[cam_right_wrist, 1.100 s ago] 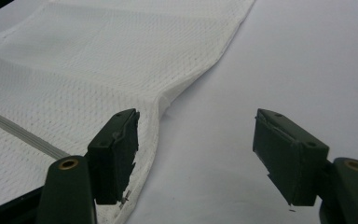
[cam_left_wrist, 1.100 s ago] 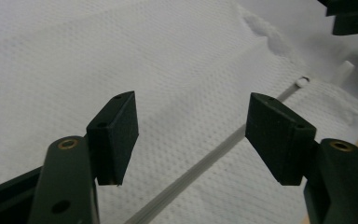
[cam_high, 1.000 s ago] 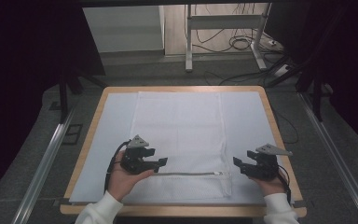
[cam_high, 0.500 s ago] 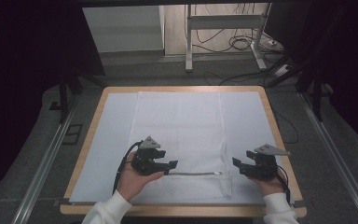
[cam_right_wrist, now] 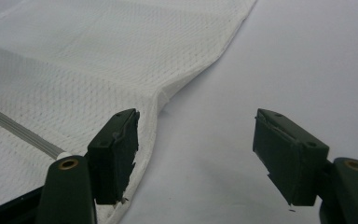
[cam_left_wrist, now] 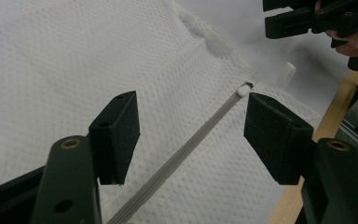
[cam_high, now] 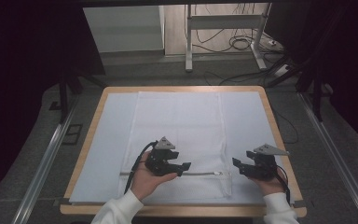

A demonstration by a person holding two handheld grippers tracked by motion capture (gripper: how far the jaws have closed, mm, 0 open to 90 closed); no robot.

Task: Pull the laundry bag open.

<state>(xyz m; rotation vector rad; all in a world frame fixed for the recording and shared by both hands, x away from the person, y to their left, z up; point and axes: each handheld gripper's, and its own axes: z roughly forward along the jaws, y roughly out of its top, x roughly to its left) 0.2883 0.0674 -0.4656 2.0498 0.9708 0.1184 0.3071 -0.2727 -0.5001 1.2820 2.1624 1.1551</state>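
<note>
Meanwhile, the left gripper (cam_high: 183, 166), jaws spread and grasping nothing, had slid rightward along the grey zipper (cam_left_wrist: 186, 151) since a second before, nearing the white slider (cam_left_wrist: 244, 89); probably lining up to work it. Mesh laundry bag (cam_high: 182, 126) lay flat mid-table, seemingly empty. Right gripper (cam_high: 238, 165) hovered unclenched, empty, beside the bag's right edge.
</note>
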